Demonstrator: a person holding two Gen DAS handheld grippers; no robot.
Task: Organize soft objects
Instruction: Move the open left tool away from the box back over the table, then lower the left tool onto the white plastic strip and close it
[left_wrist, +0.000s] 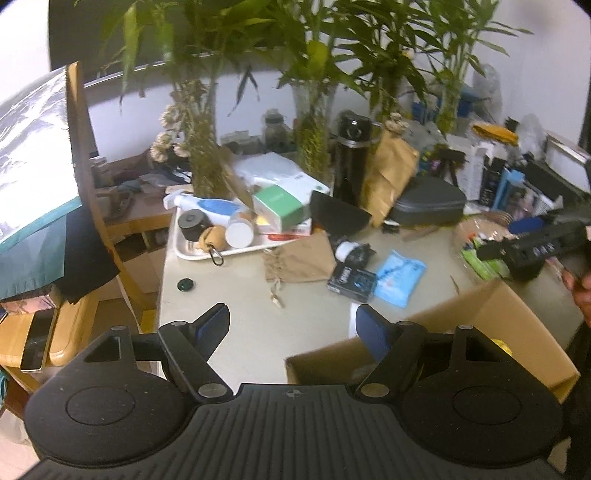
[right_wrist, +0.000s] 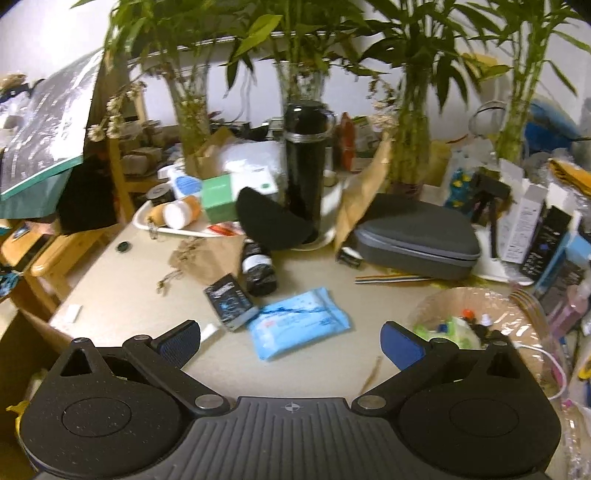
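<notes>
My left gripper (left_wrist: 291, 328) hangs over the near part of the table (left_wrist: 240, 295), jaws wide apart with nothing between them; its right finger sits above the far left corner of an open cardboard box (left_wrist: 491, 314) that stands at the near right. My right gripper (right_wrist: 291, 343) is spread just as wide and empty, with the blue wipes pack (right_wrist: 299, 323) lying flat on the table just beyond the gap, a little left of centre. Touching the pack's left end is a small dark box (right_wrist: 229, 301), and beyond that a black bottle (right_wrist: 256, 269) lies on its side. A brown drawstring pouch (right_wrist: 207, 258) sits farther left. Behind these are a black pouch (right_wrist: 269, 219), a tall black flask (right_wrist: 306, 158) and, to the right, a grey zip case (right_wrist: 417, 236). A white tray (left_wrist: 192, 251) crowded with small containers is at the far left. Near my right finger stands a clear-wrapped basket (right_wrist: 476, 317)
</notes>
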